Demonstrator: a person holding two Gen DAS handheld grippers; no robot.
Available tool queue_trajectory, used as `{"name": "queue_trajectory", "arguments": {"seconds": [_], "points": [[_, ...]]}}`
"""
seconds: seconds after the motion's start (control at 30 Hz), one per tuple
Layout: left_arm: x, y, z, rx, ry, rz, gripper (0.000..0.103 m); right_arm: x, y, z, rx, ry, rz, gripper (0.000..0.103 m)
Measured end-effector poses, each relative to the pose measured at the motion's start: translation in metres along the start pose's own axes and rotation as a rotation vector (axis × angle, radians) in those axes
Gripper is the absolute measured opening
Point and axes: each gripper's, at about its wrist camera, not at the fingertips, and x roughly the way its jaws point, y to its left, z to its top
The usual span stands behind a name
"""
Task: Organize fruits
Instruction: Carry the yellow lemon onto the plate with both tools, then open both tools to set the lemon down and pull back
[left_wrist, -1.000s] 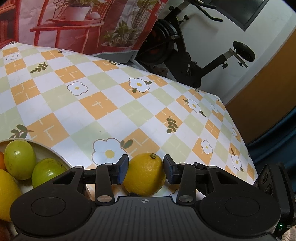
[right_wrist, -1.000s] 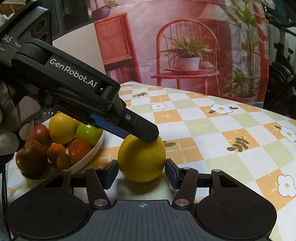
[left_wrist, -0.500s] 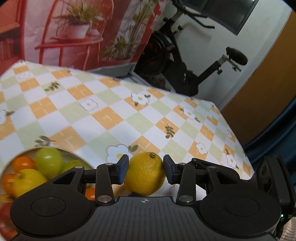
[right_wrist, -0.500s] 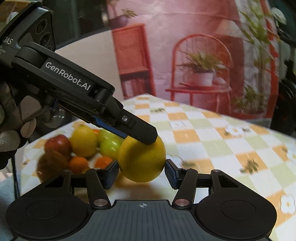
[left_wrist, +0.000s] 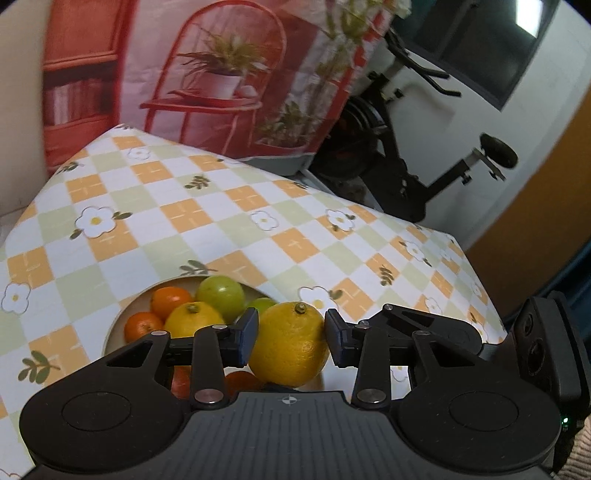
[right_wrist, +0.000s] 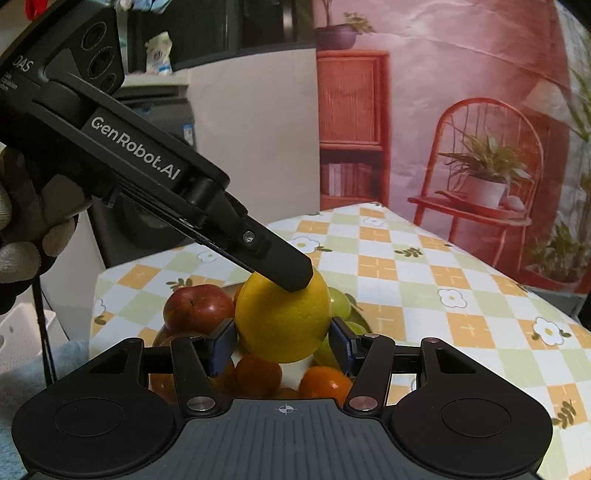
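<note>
Carrying now: we've got the held lemon (left_wrist: 290, 343) up in the air, centre-low in both views, right above the bowl (left_wrist: 122, 314).
Just changed: a sec ago it sat on the checked tablecloth (left_wrist: 221, 229) beside the bowl, w/ only the bowl's edge showing lower left in the left view. Now the bowl fills the space under and behind the fruit, and more of the room shows at the top of the frame.
Meaning for task: we judge pickup done and carry nearly done. What's left is to lower and let go.
Left gripper (left_wrist: 290, 339): narrow, both pads tight on the held lemon. In the right view one of its fingers lies across the fruit's top.
Right gripper (right_wrist: 282, 345): blue pads sit at the fruit's two flanks, very close. We can't tell if they press or just flank it.
Hand: gloved hand (right_wrist: 22, 236) at left edge of the right view, on the left tool.
Bowl contents: second lemon (left_wrist: 192, 321), two mandarins (left_wrist: 170, 301) at upper left of the pile, green fruit (left_wrist: 219, 295) behind, a red apple (right_wrist: 197, 306), more orange ones below the tools.
Room in bowl: pretty full. We think the lemon has to land on top of the others, so it may roll.
</note>
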Motion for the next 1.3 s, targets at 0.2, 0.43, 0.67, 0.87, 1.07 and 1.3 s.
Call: {"name": "queue_trajectory", "arguments": {"seconds": [0.2, 0.43, 0.67, 0.87, 1.07, 1.3], "points": [[0.010, 0.013, 0.001, -0.031, -0.001, -0.002, 0.037, 0.012, 0.004, -0.001, -0.009, 0.047, -0.029, 0.051], [0.017, 0.025, 0.000, -0.045, 0.006, 0.011, 0.037, 0.020, 0.001, -0.003, -0.004, 0.070, -0.040, 0.051], [0.017, 0.025, -0.002, -0.032, 0.001, 0.019, 0.037, 0.020, 0.002, -0.005, -0.012, 0.069, -0.048, 0.051], [0.017, 0.023, -0.006, -0.009, 0.013, 0.025, 0.038, 0.010, 0.001, -0.004, 0.012, 0.041, -0.042, 0.051], [0.015, 0.020, -0.009, -0.009, 0.012, 0.037, 0.039, 0.008, 0.001, -0.007, 0.018, 0.047, -0.038, 0.047], [0.013, 0.016, -0.010, 0.001, 0.003, 0.068, 0.039, 0.006, 0.005, -0.009, 0.025, 0.054, -0.055, 0.048]]}}
